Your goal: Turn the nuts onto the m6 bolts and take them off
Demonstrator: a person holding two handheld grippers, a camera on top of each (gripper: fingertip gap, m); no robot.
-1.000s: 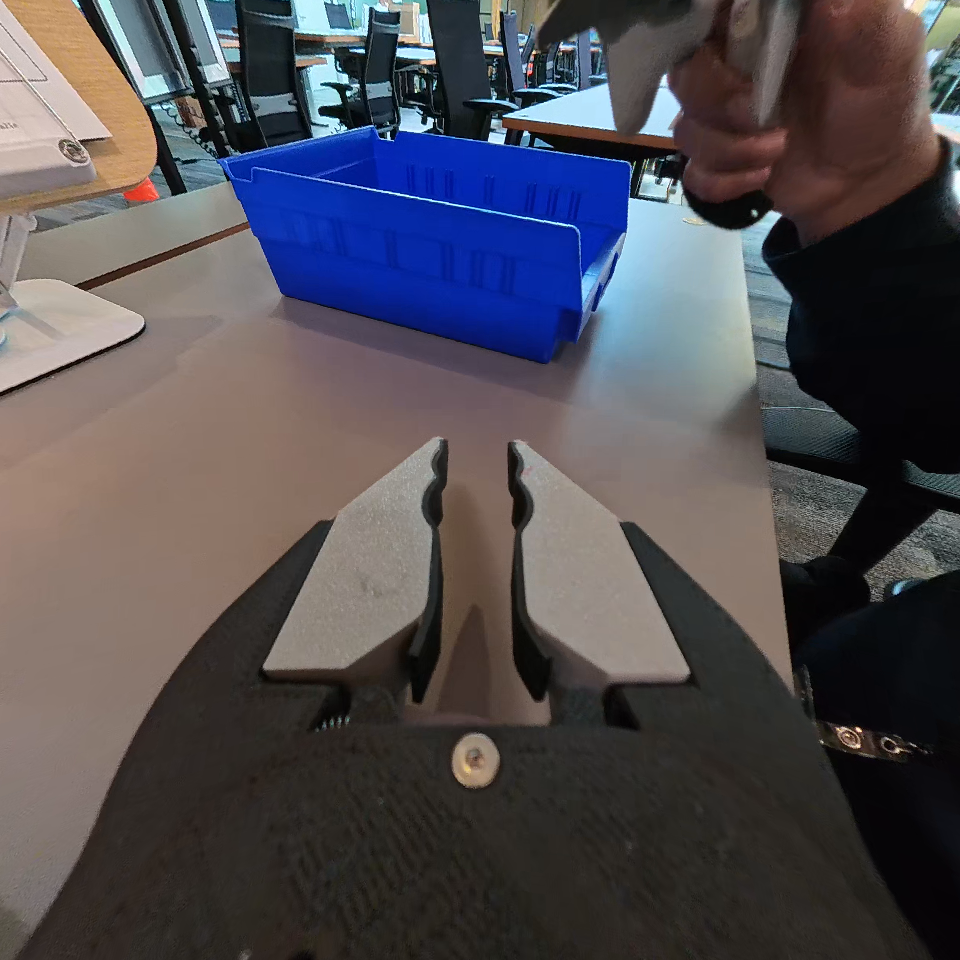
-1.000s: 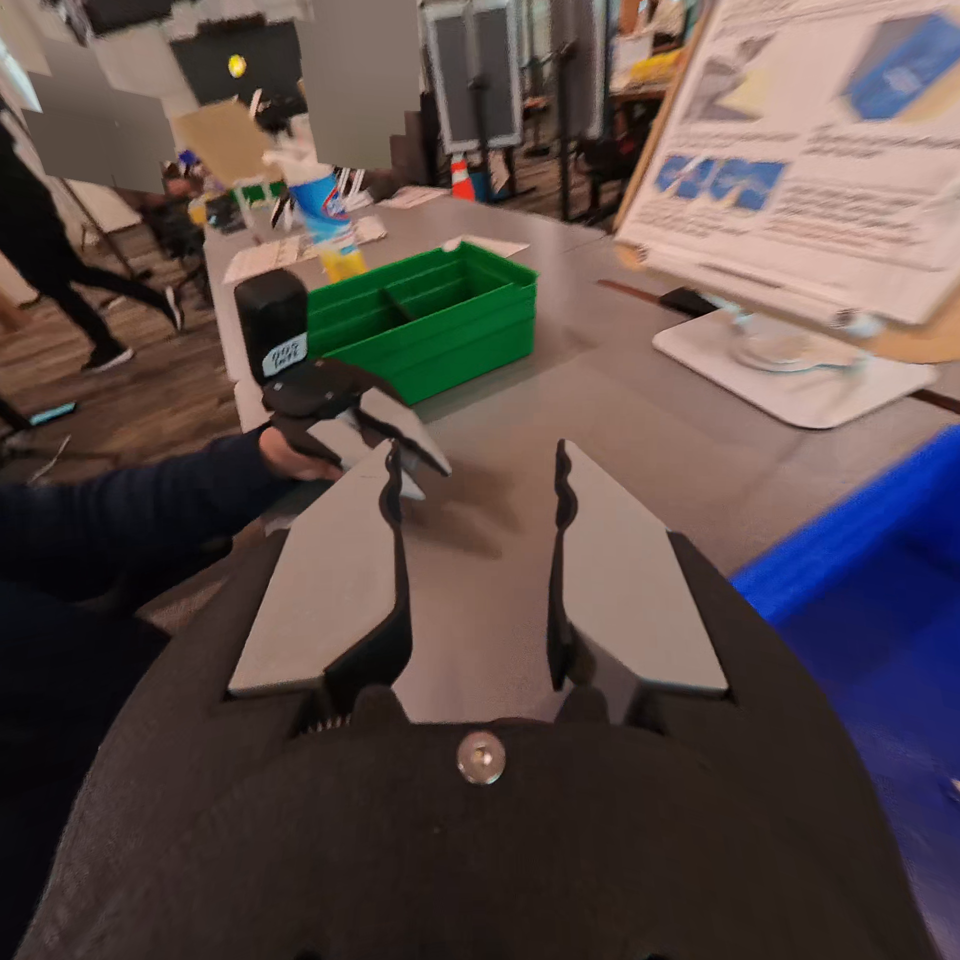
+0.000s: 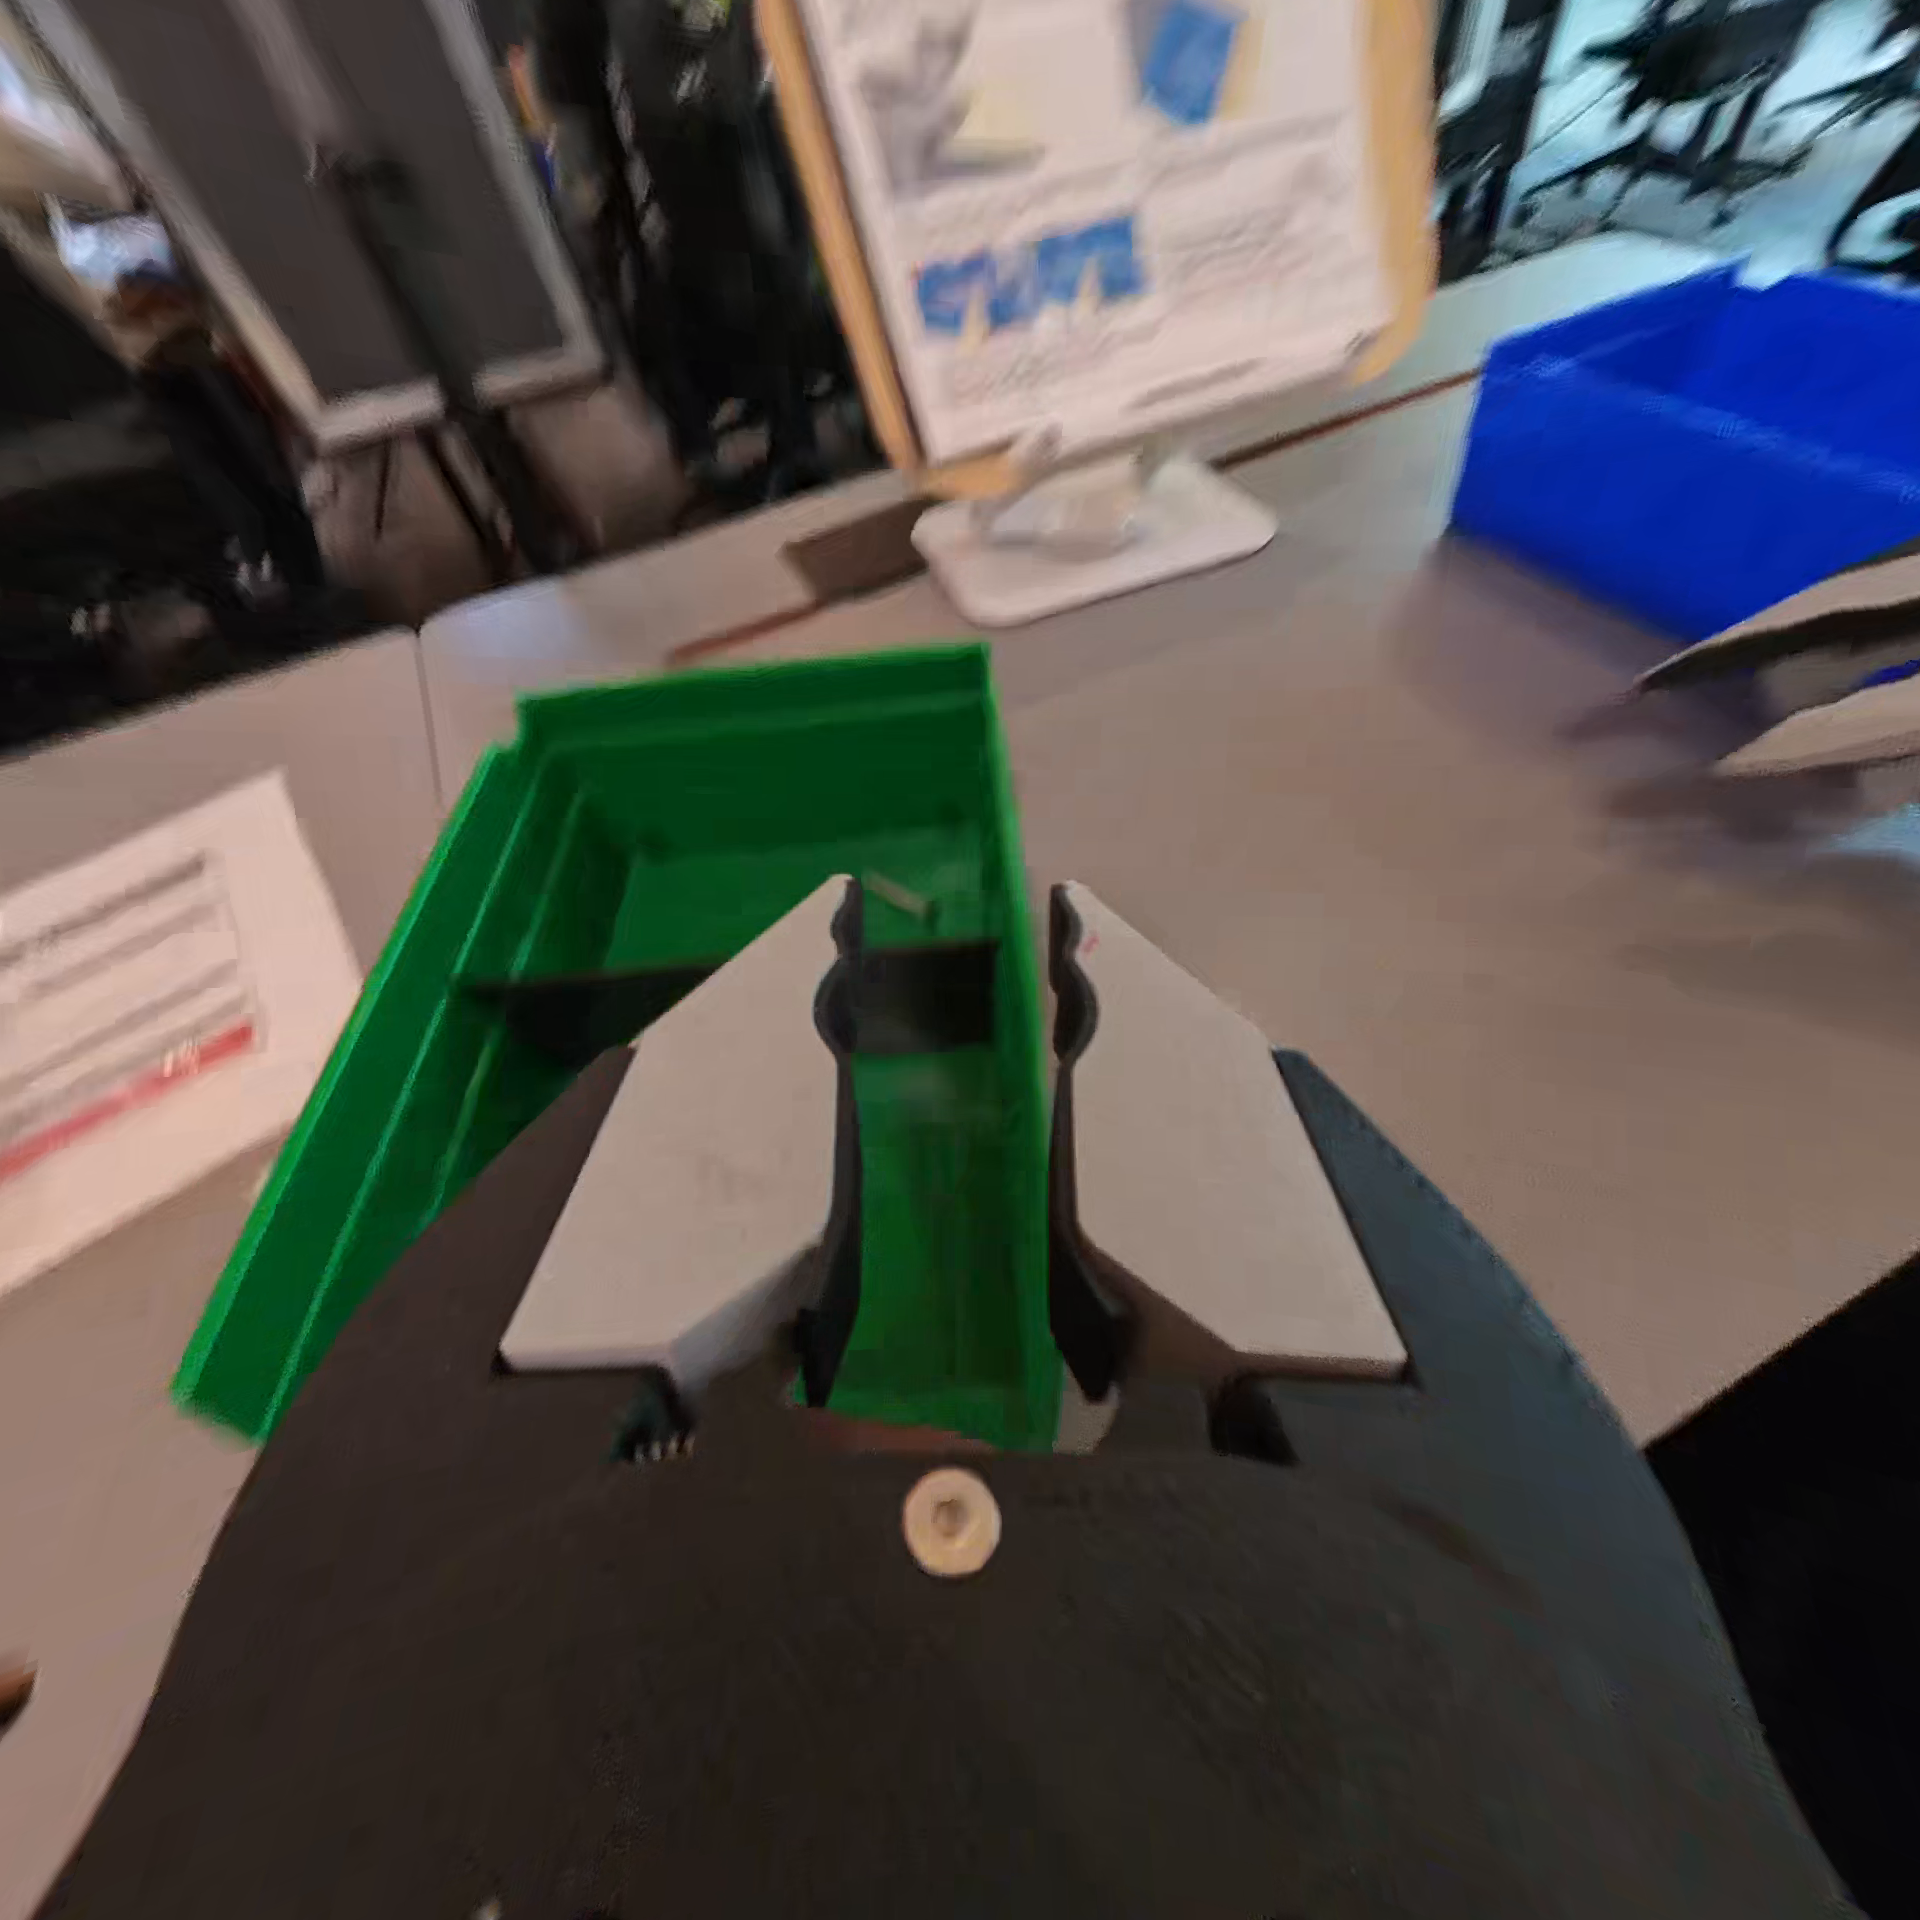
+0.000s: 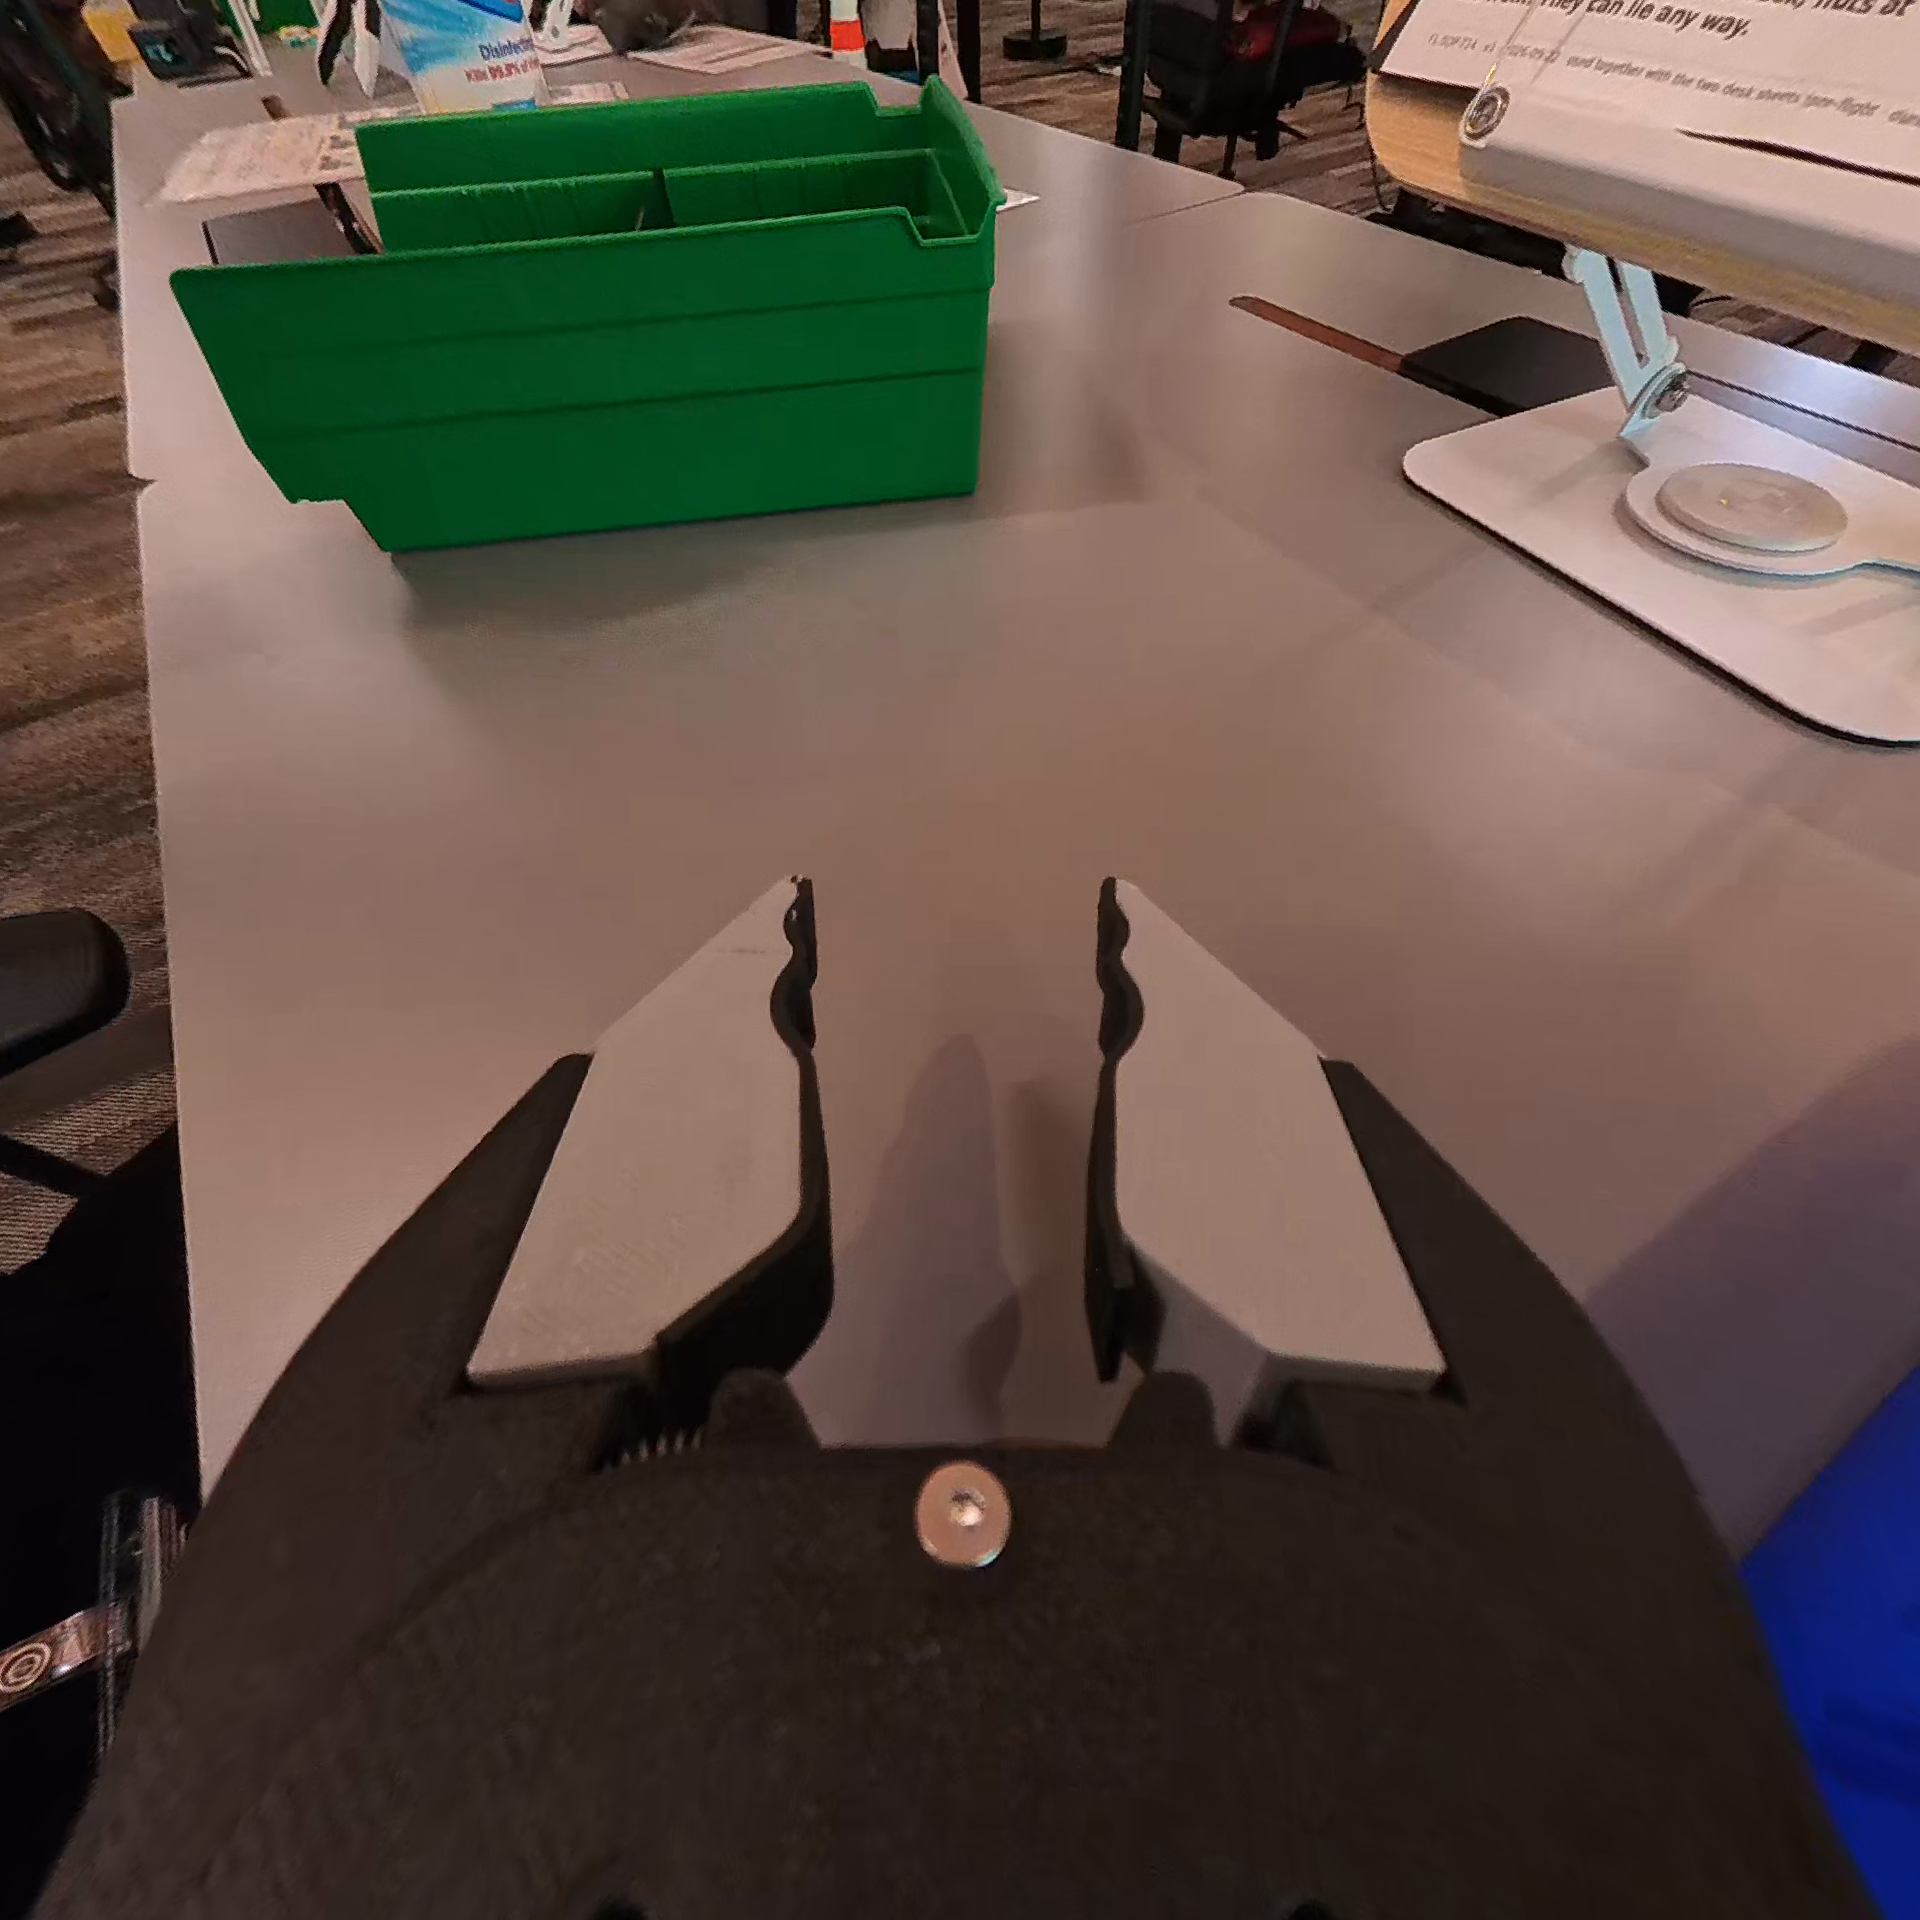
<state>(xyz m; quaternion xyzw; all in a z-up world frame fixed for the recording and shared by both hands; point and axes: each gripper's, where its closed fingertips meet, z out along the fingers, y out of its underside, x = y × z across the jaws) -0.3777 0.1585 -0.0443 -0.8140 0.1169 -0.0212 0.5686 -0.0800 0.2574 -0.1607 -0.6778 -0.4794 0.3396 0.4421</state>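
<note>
A green bin (image 3: pixel 343 1039) with black dividers stands on the grey table; it also shows in the right wrist view (image 4: pixel 623 353), far left. A small metal bolt (image 3: pixel 902 896) lies in its far compartment. My left gripper (image 3: pixel 951 904) is open and empty, hovering over the near right part of the green bin. My right gripper (image 4: pixel 956 899) is open and empty, low over bare table, well short of the bin. Its fingers (image 3: pixel 1787 675) show blurred at the right edge of the left wrist view. No nuts are visible.
A blue bin (image 3: pixel 1704 447) stands at the back right, its corner also in the right wrist view (image 4: pixel 1849 1621). A white stand with a printed board (image 3: pixel 1101 520) is behind the green bin. A paper sheet (image 3: pixel 135 1018) lies left of it. A spray bottle (image 4: pixel 468 52) stands beyond. The gap from one gripper's tips to the other's is roughly 35 centimeters.
My left gripper swung left from facing the blue bin to over the green bin and opened wider. My right gripper came down low over the table and opened slightly.
</note>
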